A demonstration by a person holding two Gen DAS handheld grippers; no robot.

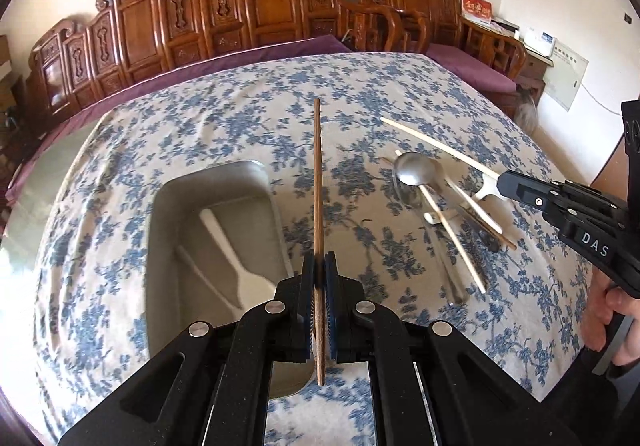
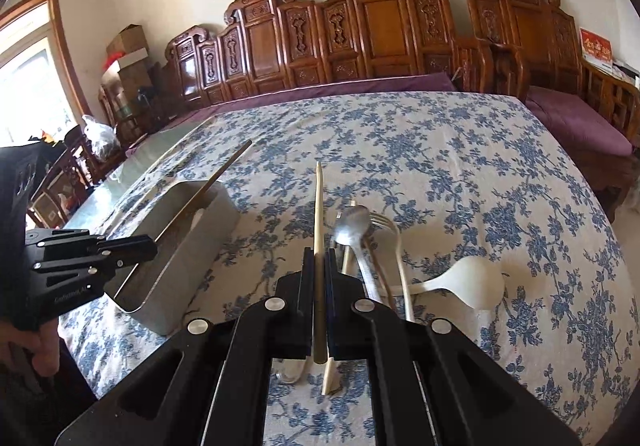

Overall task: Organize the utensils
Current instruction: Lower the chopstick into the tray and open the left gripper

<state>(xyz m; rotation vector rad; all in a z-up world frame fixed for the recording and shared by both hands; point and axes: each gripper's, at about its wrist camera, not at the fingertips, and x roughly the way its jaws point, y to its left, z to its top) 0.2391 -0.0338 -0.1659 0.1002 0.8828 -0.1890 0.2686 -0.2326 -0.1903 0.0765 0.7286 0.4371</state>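
The grey bin (image 1: 216,230) on the left already holds a white spoon (image 1: 240,266). Above it, the left gripper (image 1: 319,278) pinches a dark chopstick (image 1: 317,173) — ready to lower in. Rightward, the right gripper (image 2: 319,274) clamps a pale chopstick (image 2: 318,205) over the loose utensil pile (image 2: 372,246) — next to carry binward.

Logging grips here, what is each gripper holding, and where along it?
Left gripper: dark chopstick, gripped near one end. Right gripper: pale chopstick, also near one end.
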